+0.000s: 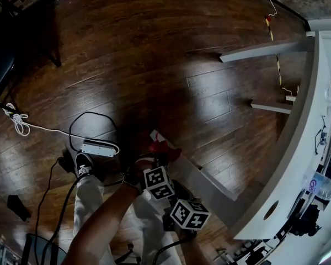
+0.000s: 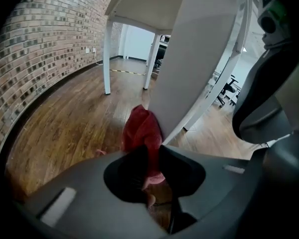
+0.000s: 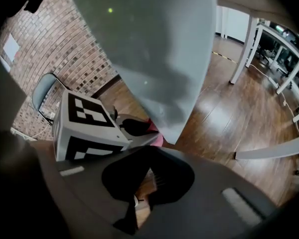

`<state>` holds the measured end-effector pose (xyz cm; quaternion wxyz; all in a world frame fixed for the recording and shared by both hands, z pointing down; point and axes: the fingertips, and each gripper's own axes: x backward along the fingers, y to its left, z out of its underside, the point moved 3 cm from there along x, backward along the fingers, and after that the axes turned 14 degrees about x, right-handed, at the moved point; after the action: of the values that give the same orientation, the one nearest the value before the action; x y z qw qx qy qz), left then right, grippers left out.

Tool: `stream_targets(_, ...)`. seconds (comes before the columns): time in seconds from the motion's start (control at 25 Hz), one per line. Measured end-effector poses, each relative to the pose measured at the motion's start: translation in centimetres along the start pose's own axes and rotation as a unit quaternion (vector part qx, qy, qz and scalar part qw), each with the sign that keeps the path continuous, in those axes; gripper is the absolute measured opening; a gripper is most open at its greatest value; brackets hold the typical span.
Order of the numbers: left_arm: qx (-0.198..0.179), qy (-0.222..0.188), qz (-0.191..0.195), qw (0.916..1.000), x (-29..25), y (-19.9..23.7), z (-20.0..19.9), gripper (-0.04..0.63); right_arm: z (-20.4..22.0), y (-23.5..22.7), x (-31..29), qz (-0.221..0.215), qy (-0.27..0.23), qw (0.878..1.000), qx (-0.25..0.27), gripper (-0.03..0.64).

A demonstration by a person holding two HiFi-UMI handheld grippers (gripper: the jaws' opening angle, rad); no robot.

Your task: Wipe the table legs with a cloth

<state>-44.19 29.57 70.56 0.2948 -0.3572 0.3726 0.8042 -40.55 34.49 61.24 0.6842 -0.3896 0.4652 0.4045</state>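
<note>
the left gripper (image 2: 152, 169) has its two fingers squeezed tight on a red cloth (image 2: 142, 132). the cloth sticks out past the fingers and is pushed up against the slanted white table leg (image 2: 189, 59), low down near the brown wood floor (image 2: 65, 128). from the head view, the red cloth (image 1: 164, 149) is at the bottom of that leg (image 1: 209, 189), just in front of the left gripper's marker cube. the right gripper (image 3: 144, 183) is just beside the left one, close to the same leg (image 3: 154, 59). its fingers are nearly together and there is nothing between them, only a thin strip of floor. a white power strip (image 1: 97, 148) lies on the floor near the person's black shoe (image 1: 84, 164). a water bottle (image 1: 320, 186) lies on the white table top (image 1: 298, 148). a brick wall (image 2: 35, 68) runs along the room.
</note>
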Motion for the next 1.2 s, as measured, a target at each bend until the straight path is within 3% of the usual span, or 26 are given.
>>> stream_targets(0.52, 0.033, 0.03, 0.009, 0.999, -11.3, 6.2, 6.8, 0.072, 2.0, 0.2, -8.5, 0.01, 0.006, 1.0, 0.016, -0.006)
stream_targets(0.92, 0.035, 0.089, 0.0, 0.9954, -19.2, 9.2, 11.9, 0.072, 2.7, -2.3, -12.8, -0.001, -0.018, 1.0, 0.005, -0.006)
stream_targets(1.04, 0.053, 0.102, 0.005, 0.9934, -19.9, 9.7, 12.7, 0.072, 2.7, -3.1, -12.5, 0.001, -0.02, 1.0, 0.015, -0.006)
stream_targets(1.2, 0.045, 0.077, 0.015, 0.9959, -16.2, 7.7, 10.9, 0.072, 3.2, -2.9, -9.5, 0.009, -0.025, 1.0, 0.003, -0.006)
